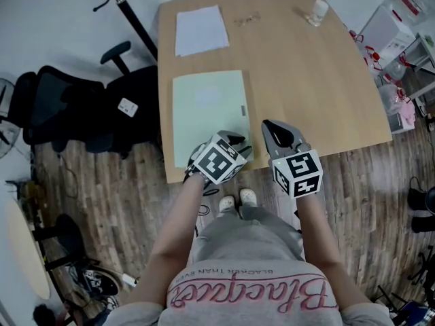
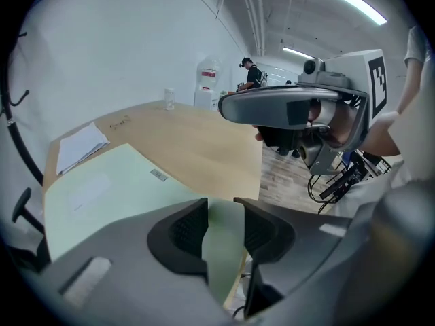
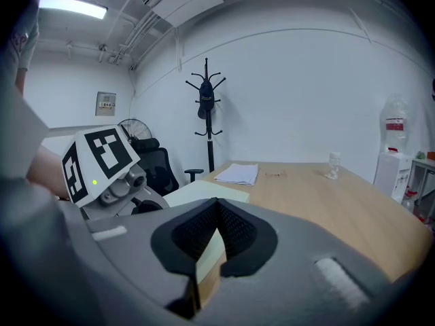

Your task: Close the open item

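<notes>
your left gripper [image 1: 234, 142] is nearer: jaws slightly apart, pinching nothing, at the 6 o'clock edge of the flat pale green paper folder [image 1: 207, 117], whose long axis runs 12 to 6. your right gripper [image 1: 272, 129], closed and empty, waits at the folder's 3 o'clock.

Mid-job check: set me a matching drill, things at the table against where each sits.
1. pale green flat folder
2. white paper stack
3. small clear cup
4. left gripper

A. far right of the light wooden table
B. far left corner
C. at the folder's near edge
D. near left, person's side of the paper

Pairs: 1-D, 2-B, 3-A, 4-C
</notes>
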The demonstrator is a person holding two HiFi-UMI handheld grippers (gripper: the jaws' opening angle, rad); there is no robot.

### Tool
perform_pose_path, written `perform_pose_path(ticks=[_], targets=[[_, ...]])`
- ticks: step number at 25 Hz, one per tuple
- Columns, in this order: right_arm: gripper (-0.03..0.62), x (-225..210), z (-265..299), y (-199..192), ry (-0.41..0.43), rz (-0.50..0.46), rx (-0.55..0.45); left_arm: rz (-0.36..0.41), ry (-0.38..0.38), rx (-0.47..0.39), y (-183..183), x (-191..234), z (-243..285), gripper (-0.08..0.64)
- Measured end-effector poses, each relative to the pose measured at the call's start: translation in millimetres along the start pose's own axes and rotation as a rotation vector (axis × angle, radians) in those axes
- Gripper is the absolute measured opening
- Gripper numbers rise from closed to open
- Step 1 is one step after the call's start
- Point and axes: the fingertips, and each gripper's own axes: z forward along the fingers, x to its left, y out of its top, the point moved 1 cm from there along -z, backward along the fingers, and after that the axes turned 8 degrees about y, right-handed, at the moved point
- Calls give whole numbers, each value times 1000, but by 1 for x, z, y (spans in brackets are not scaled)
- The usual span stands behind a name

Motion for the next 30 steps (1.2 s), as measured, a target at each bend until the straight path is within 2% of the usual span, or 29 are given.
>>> perform_pose_path(ticks=[11,13,18,20,24,30], targets=[[3,-9,46,-14,69,-24,87,28,-76,71,-8,-10,15,173],[3,-10,55,-19,83,-23,107,22,-109,77,-10,-14,17,216],[3,-12,73,-33,108,-11,155,17,-147,81,-13,-17,19,241],[3,-13,76,-36,109,-1,163,8,-146,76,-16,-15,21,46],[3,-15,77,-39,109,3,172,-20,-160,78,-16,-13,22,60],[3,-20,76,-37,97,13,160,-103,-183,131,-19,-6,31,18]])
